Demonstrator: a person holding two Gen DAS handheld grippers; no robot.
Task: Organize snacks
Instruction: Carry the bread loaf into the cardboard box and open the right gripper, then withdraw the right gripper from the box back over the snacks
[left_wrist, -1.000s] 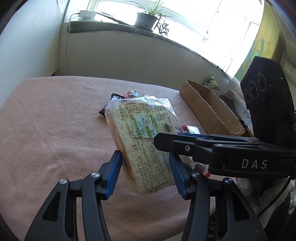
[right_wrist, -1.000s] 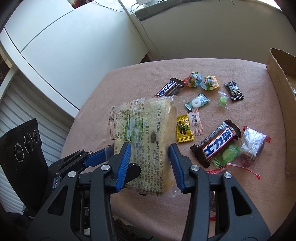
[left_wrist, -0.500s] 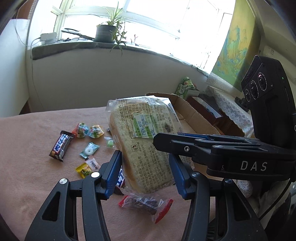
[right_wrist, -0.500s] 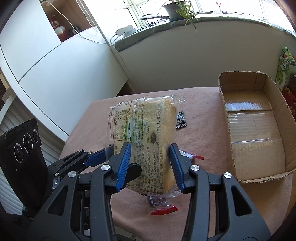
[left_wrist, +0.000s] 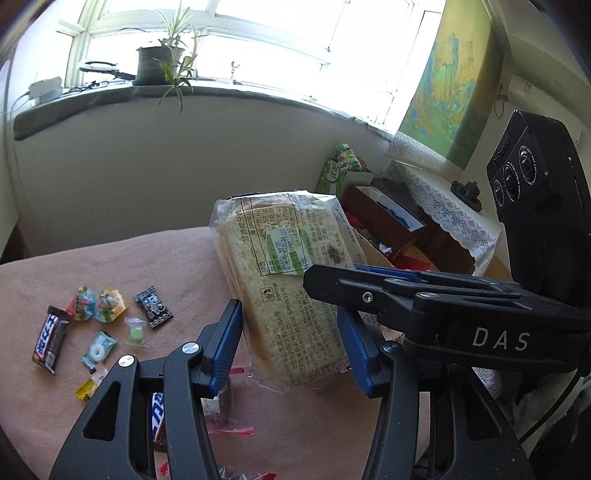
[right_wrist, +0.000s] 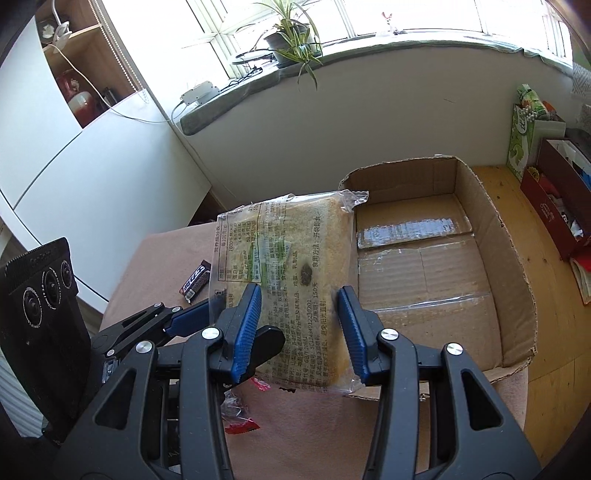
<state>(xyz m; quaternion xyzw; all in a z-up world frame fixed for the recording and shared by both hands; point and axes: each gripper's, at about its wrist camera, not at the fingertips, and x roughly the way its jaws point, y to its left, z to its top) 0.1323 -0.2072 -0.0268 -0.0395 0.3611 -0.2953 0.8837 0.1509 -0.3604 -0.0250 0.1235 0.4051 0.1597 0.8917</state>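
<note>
Both grippers clamp one clear plastic bag of pale, crumb-coated bread slices (left_wrist: 291, 295), printed with black text and a green label, and hold it in the air above the counter covered in pinkish-brown cloth (left_wrist: 147, 266). The left gripper (left_wrist: 291, 347) presses its blue pads on the bag's two sides; the right gripper (right_wrist: 301, 332) does the same from the other side, its black arm crossing the left wrist view. In the right wrist view the bag hangs at the near left corner of the open, empty brown cardboard box (right_wrist: 436, 280), though whether it is over the box floor is hard to judge. A dark chocolate bar with white lettering (left_wrist: 50, 341) and several small wrapped sweets (left_wrist: 110, 310) lie on the cloth.
</note>
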